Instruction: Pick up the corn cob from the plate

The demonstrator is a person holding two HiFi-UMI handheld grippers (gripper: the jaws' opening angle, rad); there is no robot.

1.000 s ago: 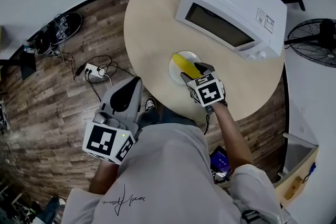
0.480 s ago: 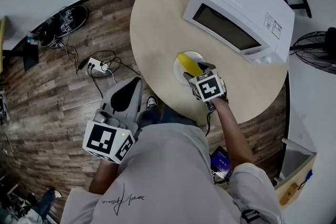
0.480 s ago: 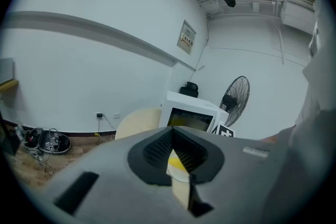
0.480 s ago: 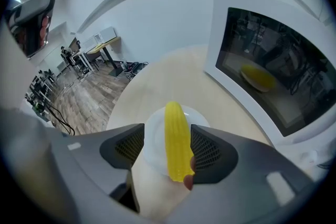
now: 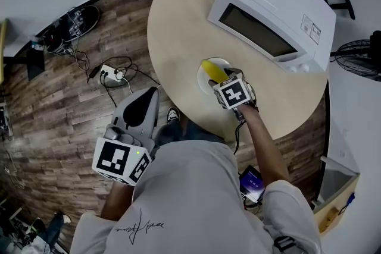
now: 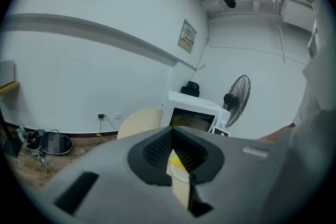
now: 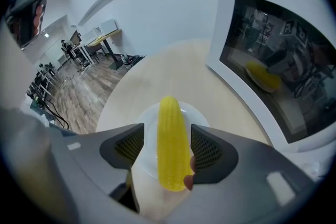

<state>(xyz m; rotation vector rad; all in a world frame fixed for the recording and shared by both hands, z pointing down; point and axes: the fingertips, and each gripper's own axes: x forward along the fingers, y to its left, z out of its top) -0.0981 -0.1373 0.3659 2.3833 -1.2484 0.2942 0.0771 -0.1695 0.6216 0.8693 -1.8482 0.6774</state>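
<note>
It looked like an office room: a round pale surface (image 5: 178,38) bore a white microwave (image 5: 274,6), cables and a power strip (image 5: 113,75) lay on wood-plank floor (image 5: 47,116), a standing fan (image 6: 235,96) stood by, and desks (image 7: 98,39) lined the background.

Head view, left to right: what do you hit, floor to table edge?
power strip → left gripper → corn cob → fan

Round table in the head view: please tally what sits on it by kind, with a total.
microwave: 1
plate: 1
corn cob: 1
total: 3
</note>
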